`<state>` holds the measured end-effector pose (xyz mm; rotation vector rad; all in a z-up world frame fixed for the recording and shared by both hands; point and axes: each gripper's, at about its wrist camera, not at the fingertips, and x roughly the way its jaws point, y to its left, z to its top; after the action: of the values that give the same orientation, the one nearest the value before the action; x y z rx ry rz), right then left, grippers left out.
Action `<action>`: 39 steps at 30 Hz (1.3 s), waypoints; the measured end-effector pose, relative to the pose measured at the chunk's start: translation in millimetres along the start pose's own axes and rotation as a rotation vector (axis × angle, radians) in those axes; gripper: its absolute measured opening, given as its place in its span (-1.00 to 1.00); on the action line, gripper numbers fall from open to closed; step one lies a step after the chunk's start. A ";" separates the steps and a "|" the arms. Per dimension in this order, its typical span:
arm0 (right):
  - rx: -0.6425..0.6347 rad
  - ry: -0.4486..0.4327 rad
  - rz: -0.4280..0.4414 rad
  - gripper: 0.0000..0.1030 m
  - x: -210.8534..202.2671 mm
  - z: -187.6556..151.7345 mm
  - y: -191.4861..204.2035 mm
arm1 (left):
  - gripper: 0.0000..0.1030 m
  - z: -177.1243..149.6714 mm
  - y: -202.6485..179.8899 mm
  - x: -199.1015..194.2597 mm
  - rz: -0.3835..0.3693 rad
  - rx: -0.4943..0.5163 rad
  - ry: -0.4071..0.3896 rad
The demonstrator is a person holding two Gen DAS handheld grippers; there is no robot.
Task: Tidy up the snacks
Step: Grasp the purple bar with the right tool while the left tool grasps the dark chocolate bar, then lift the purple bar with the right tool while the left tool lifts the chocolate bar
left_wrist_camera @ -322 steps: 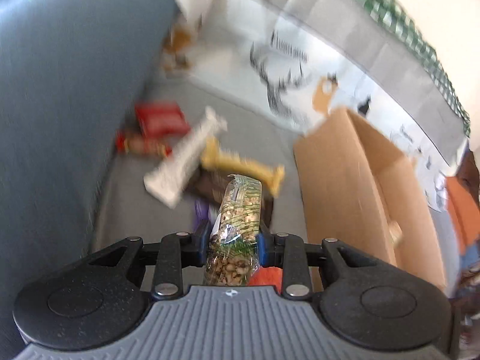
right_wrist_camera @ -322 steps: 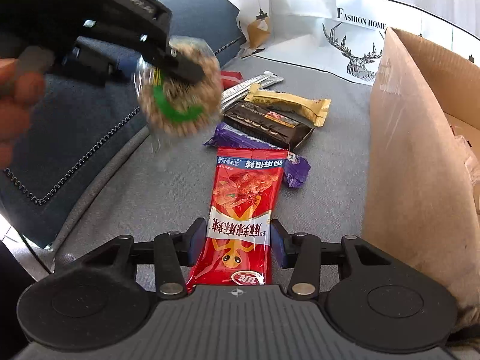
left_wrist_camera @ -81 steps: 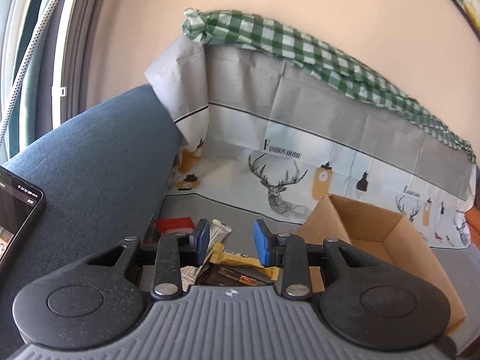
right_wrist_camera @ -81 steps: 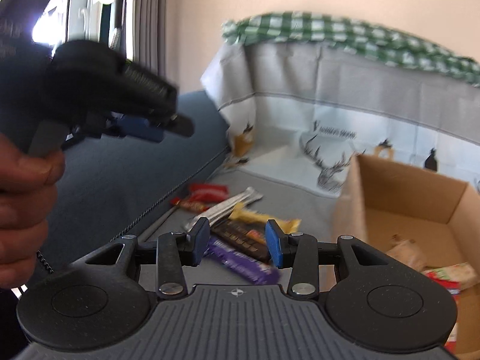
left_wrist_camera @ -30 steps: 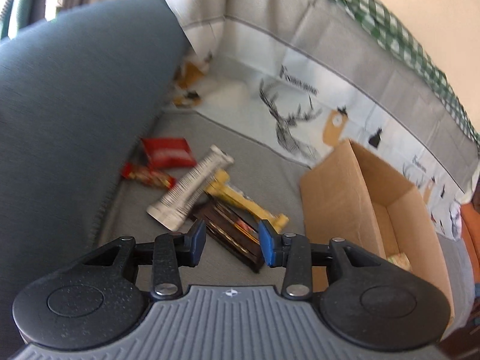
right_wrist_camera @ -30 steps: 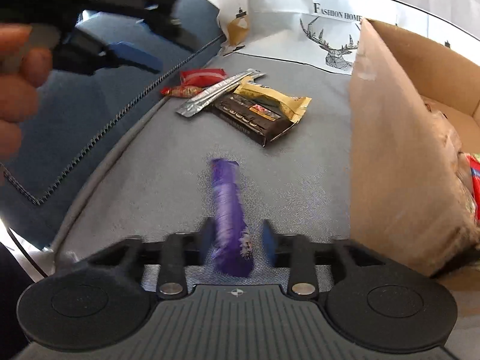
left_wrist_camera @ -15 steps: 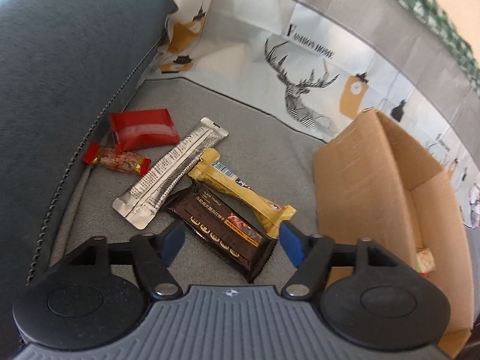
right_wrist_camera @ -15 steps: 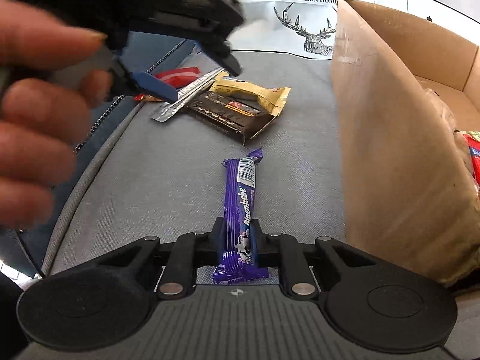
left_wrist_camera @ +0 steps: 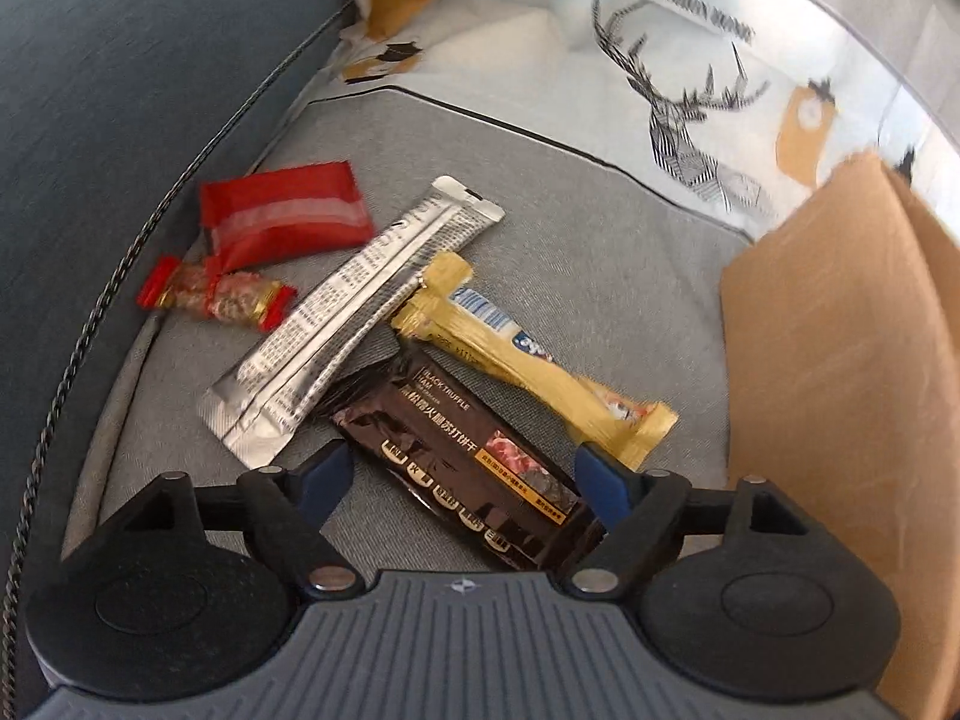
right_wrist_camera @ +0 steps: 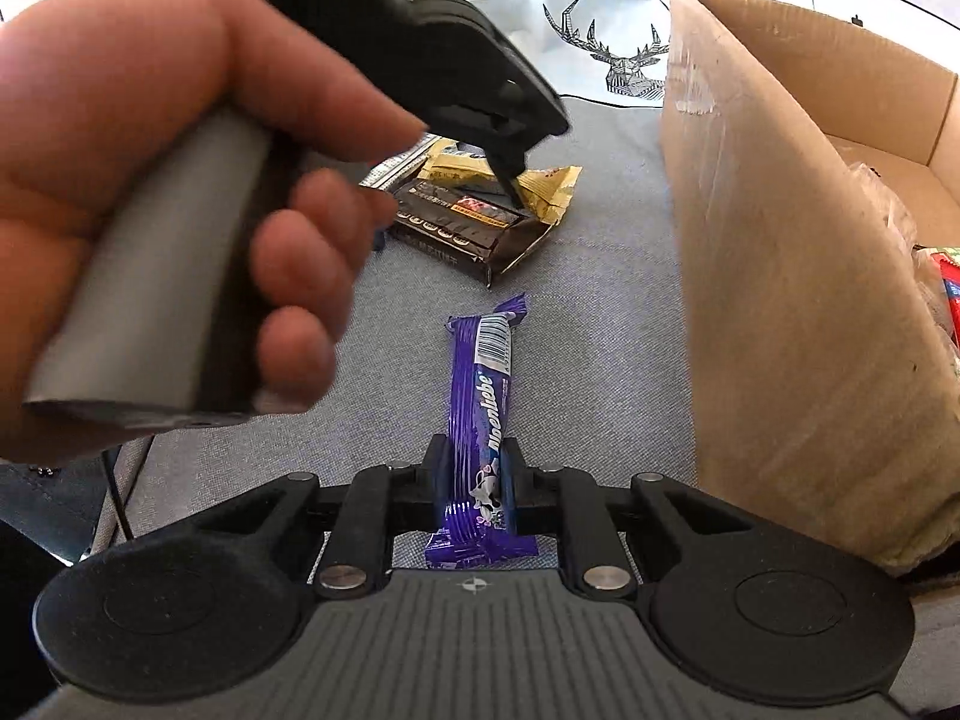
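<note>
Jaws of my left gripper (left_wrist_camera: pixel 462 474) have just been opening to straddle the black cracker pack (left_wrist_camera: pixel 474 456), while my right gripper (right_wrist_camera: pixel 474 468) pinches the purple bar (right_wrist_camera: pixel 480 414) for the cardboard box (right_wrist_camera: pixel 780 276).

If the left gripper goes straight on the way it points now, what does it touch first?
Most likely the black cracker pack. It lies between the open jaws of the left gripper, which have just been opening. Depth is unclear, but nothing shows in between.

The hand (right_wrist_camera: pixel 162 192) hides the silver sachet (right_wrist_camera: pixel 393 165) almost wholly. The box (left_wrist_camera: pixel 840 360) runs off the right edge. The black bar's (left_wrist_camera: pixel 462 450) near end lies behind the housing.
</note>
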<state>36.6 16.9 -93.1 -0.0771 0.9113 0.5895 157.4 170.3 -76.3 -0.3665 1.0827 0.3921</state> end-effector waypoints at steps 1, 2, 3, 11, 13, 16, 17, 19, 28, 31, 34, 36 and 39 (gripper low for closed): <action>-0.001 0.001 0.001 -0.65 0.1 0.5 -0.3 | 0.66 -0.6 -2.9 0.9 0.015 0.027 -0.002; -0.001 0.001 0.001 -0.65 0.4 0.6 -0.1 | 0.66 -1.3 -5.7 1.7 0.031 0.053 -0.005; -0.002 0.001 0.000 -0.65 0.7 0.6 0.1 | 0.63 -2.2 -7.0 1.7 0.040 0.075 -0.005; 0.001 -0.001 -0.003 -0.65 1.2 1.1 1.0 | -0.09 -9.1 17.5 -11.9 0.065 0.131 0.006; 0.007 -0.001 -0.003 -0.65 1.1 0.9 0.7 | -0.17 -12.3 27.3 -17.1 0.064 0.140 0.009; 0.011 -0.004 -0.004 -0.65 1.0 0.4 -0.9 | -0.17 -18.7 41.8 -25.8 0.053 0.152 0.023; 0.009 -0.006 -0.005 -0.65 1.0 -0.3 -0.9 | -0.17 -21.5 45.9 -28.8 0.048 0.153 0.030; 0.007 -0.011 -0.007 -0.65 0.2 -1.4 -0.7 | -0.17 -28.4 53.2 -35.4 0.037 0.152 0.050; -0.009 -0.019 -0.005 -0.56 -1.1 -4.3 0.7 | -0.12 -46.7 62.6 -43.1 0.033 0.135 0.120; -0.040 -0.026 -0.012 -0.51 -1.9 -5.6 3.7 | -0.06 -44.8 64.7 -41.3 0.032 0.116 0.122; -0.068 -0.032 -0.021 -0.47 -2.0 -6.6 6.0 | -0.02 -45.4 59.6 -39.8 0.043 0.134 0.129; -0.078 -0.034 -0.024 -0.47 -2.3 -5.6 5.5 | -0.02 -45.6 54.2 -39.2 0.058 0.161 0.129; -0.094 -0.039 -0.028 -0.47 -2.0 -5.0 7.0 | -0.02 -45.0 53.2 -37.1 0.063 0.170 0.126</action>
<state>28.5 20.4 -93.4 -0.1625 0.8434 0.6055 81.7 190.7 -66.9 -0.2084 1.2440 0.3328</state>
